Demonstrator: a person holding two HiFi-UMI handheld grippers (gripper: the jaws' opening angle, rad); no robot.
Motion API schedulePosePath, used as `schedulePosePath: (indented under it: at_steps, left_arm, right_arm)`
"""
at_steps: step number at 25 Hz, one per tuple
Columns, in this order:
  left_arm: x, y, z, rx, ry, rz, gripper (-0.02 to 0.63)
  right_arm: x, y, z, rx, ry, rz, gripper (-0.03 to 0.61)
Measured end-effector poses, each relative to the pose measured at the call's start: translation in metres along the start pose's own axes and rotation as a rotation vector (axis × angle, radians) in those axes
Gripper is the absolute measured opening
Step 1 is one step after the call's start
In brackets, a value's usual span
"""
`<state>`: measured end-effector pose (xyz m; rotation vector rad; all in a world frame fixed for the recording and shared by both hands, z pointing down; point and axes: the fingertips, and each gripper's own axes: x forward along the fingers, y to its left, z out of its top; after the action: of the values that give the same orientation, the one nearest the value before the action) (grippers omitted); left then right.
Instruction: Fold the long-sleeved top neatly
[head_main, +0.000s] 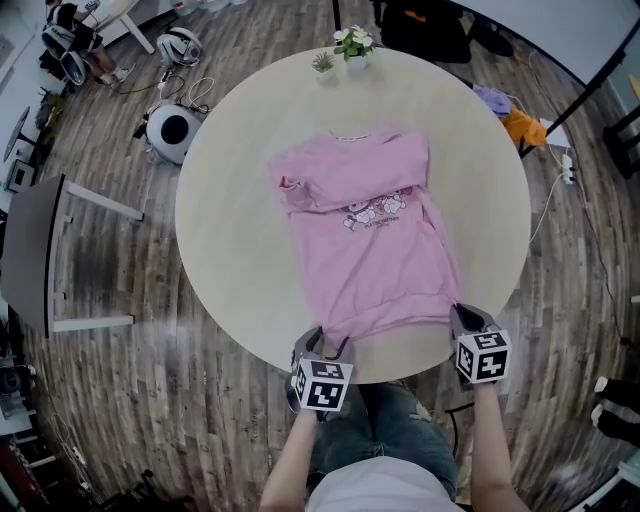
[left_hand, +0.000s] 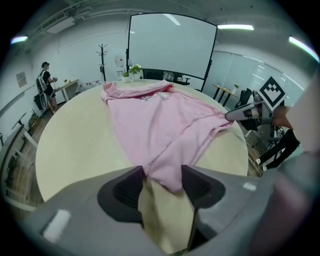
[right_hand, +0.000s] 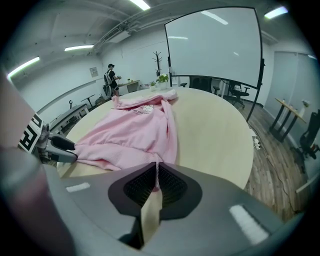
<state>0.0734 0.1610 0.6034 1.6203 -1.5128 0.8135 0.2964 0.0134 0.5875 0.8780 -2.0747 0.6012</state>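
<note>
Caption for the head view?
Left gripper and right gripper hold a pink top by its hem on a table.

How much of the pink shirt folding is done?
About halfway, I'd guess. Both sleeves already lie folded in over the pink top. Now the left gripper and the right gripper each pinch a corner of the hem near the table edge. Left to do: carry the hem up toward the collar, because the body lies at full length.

No words or numbers are legible; the pink long-sleeved top (head_main: 375, 260), mid-table, bears a chest print (head_main: 373, 213) whose lettering is too small to read; the left marker cube (head_main: 321, 384) and right marker cube (head_main: 483, 356) show only black-and-white squares.
</note>
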Motion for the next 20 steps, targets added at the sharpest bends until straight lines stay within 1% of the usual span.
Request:
schedulePosePath:
  at_steps: [2, 7, 10, 13, 20]
  left_arm:
    - [-0.002, 0.002, -0.004, -0.004, -0.003, 0.01, 0.23]
    - [-0.011, 0.015, -0.017, -0.055, 0.01, 0.027, 0.119]
    - [-0.019, 0.023, -0.024, -0.07, 0.015, 0.026, 0.1]
    - [-0.029, 0.03, -0.032, -0.057, 0.03, 0.028, 0.094]
    - [-0.054, 0.036, -0.048, 0.023, 0.086, 0.0, 0.087]
  right_arm:
    - [-0.002, 0.004, -0.006, -0.006, 0.007, 0.008, 0.038]
    - [-0.009, 0.023, -0.018, -0.034, 0.032, 0.064, 0.038]
    - [-0.014, 0.038, -0.028, -0.054, 0.062, 0.113, 0.038]
    - [-0.021, 0.056, -0.039, -0.091, 0.104, 0.171, 0.038]
    - [-0.039, 0.09, -0.054, -0.188, 0.194, 0.301, 0.038]
